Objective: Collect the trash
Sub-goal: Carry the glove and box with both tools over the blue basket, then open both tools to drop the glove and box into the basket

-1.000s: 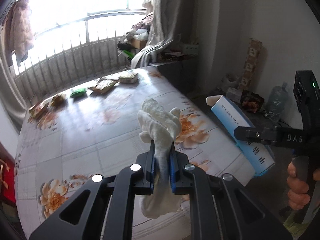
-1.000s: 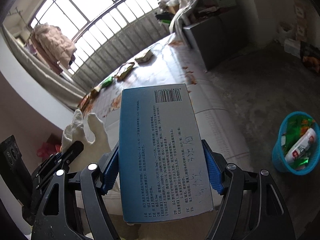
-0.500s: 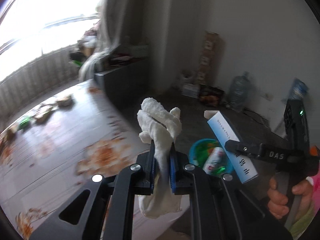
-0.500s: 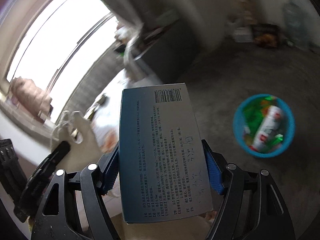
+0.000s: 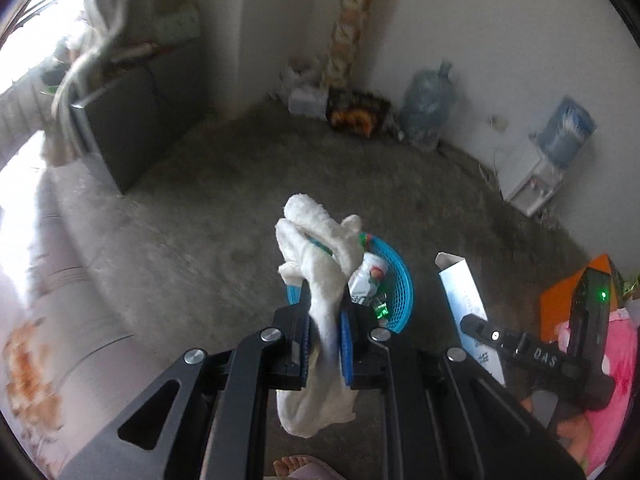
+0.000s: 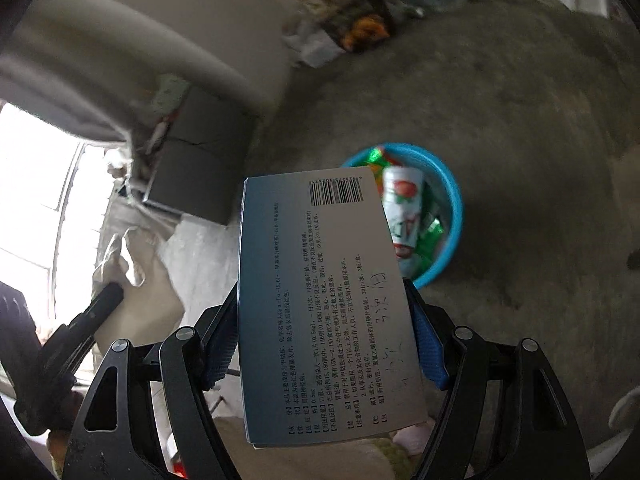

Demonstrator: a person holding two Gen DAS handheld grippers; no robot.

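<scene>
Trash-wise, we've got a soft, floppy white rag (image 5: 320, 276) pinched mid-length in our left gripper (image 5: 324, 344) and a light, crushable medicine box (image 6: 320, 292) clamped by its sides in our right gripper (image 6: 324, 344), blue bin (image 6: 452, 216) just beyond.

A grey concrete floor (image 5: 248, 184) runs to a white wall (image 5: 460, 16). Against it stand a clear plastic water jug (image 5: 427, 108), a white water dispenser (image 5: 534, 180) and a tall patterned cardboard box (image 5: 348, 28). A dark grey cabinet (image 5: 120, 120) stands leftward.
</scene>
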